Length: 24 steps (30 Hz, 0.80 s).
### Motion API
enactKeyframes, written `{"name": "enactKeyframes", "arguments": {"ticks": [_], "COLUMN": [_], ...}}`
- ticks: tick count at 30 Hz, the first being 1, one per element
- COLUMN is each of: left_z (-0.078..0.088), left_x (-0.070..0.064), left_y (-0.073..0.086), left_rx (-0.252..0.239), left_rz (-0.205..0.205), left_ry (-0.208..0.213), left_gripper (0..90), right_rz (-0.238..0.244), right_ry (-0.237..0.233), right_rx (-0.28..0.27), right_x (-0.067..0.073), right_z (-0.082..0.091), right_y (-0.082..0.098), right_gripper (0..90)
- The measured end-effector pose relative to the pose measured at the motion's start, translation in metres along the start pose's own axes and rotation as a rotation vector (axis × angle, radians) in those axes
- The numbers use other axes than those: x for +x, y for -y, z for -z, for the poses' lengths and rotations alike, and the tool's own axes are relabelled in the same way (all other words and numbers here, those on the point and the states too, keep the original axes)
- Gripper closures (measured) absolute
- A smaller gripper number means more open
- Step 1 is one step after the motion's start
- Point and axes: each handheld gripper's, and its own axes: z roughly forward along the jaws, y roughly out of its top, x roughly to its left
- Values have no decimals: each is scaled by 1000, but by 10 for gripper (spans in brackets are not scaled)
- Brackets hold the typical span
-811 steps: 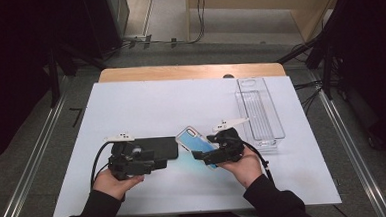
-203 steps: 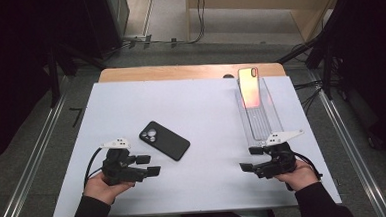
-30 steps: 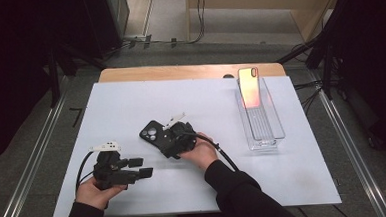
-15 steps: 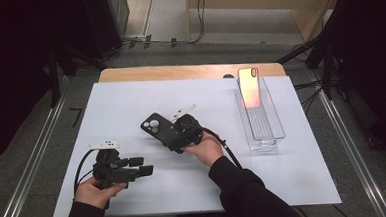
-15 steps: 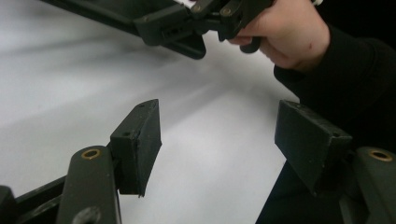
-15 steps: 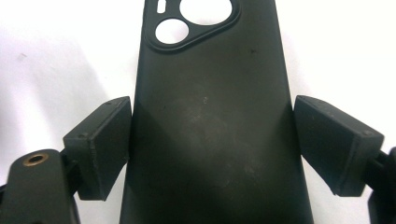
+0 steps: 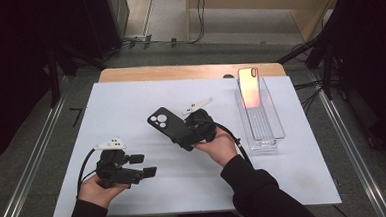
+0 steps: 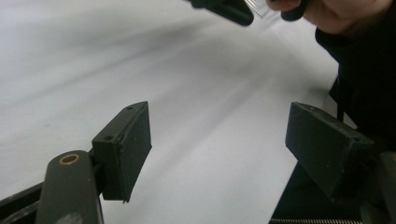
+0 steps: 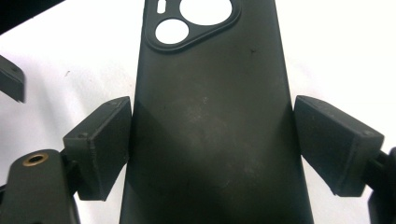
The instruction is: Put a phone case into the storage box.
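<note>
A black phone case with round camera cut-outs hangs a little above the white mat, back side up. My right gripper is shut on its lower end, a pad on each long edge. In the right gripper view the case runs up between the pads of that gripper. My left gripper rests low at the front left, open, its jaws just having widened with nothing between them. In the left gripper view that gripper faces bare mat, with the case's end at the top.
A clear plastic tray stands at the right of the mat, and a phone with a reddish glowing face leans in its far end. The wooden table edge runs along the back. Cables trail from both grippers.
The right gripper has lifted the case off the mat and carried it a little to the right. The left gripper stays in place, its jaws slightly wider.
</note>
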Motion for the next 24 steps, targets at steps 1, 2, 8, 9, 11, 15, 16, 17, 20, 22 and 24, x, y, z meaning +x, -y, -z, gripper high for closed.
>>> {"name": "enactKeyframes", "arguments": {"ticks": [1, 2, 8, 9, 11, 15, 16, 17, 20, 22, 24], "left_z": [0, 0, -1, -2, -4, -7, -8, -9, -11, -13, -15], "left_x": [0, 0, -4, -4, -4, -5, -5, -6, -7, -7, -7], "left_y": [0, 1, -1, -1, -3, -6, -7, -7, -10, -11, -13], "left_rx": [-5, -25, -64, -60, -56, -62, -64, -63, -62, -61, -64], "left_rz": [12, 12, -3, 5, 9, 9, 5, 3, 16, 17, 31], "left_ry": [8, 12, -24, -17, -12, -14, -16, -18, 4, 14, 21], "left_gripper": [225, 228, 274, 274, 273, 272, 272, 274, 275, 275, 275], "right_rz": [1, -4, -35, -38, -41, -59, -65, -79, -96, -112, -119], "right_ry": [-1, 3, 9, 13, 21, 39, 38, 39, 46, 44, 46], "right_rx": [-3, -4, -28, -27, -26, -19, -19, -23, -20, -31, -33], "right_x": [0, -1, -6, -6, -9, -13, -14, -14, -15, -14, -12], "right_z": [3, 7, 26, 29, 35, 48, 51, 54, 58, 60, 59], "right_y": [1, 2, 14, 17, 22, 36, 40, 43, 52, 55, 58], "right_gripper": [134, 134, 134, 134, 134, 134, 134, 134, 134, 133, 133]}}
